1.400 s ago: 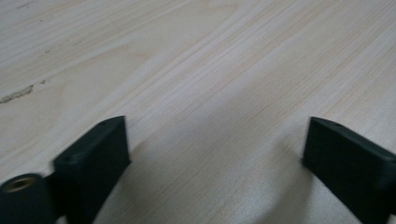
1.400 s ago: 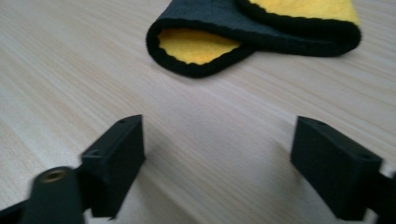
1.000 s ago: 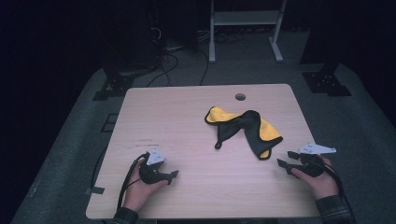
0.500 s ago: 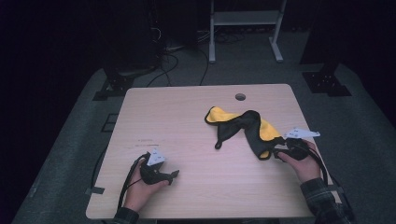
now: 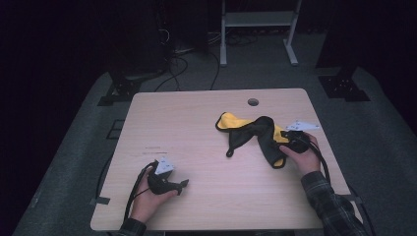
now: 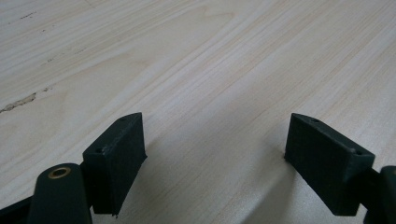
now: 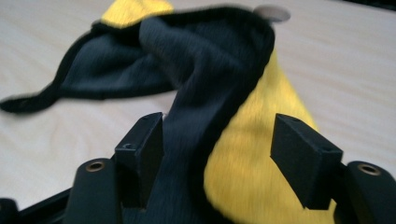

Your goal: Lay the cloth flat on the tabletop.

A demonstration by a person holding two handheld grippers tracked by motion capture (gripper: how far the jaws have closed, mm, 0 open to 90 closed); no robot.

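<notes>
A crumpled cloth (image 5: 255,130), black on one side and yellow on the other, lies right of centre on the wooden table (image 5: 196,123). My right gripper (image 5: 287,142) is at its near right end. In the right gripper view the cloth (image 7: 210,70) runs between the jaws of that gripper (image 7: 217,135). They have just been opening and stand apart without pinching it. My left gripper (image 5: 183,184) rests at the front left of the table. Its jaws (image 6: 215,144) are open over bare wood.
A round cable hole (image 5: 253,102) sits near the table's far edge. Behind the table are a white frame stand (image 5: 258,19), floor cables (image 5: 182,54) and black stand feet (image 5: 344,83). The room beyond is dark.
My right hand has moved left from the table's right edge onto the cloth's near end, and its jaws now straddle the cloth. The left hand has stayed put.
</notes>
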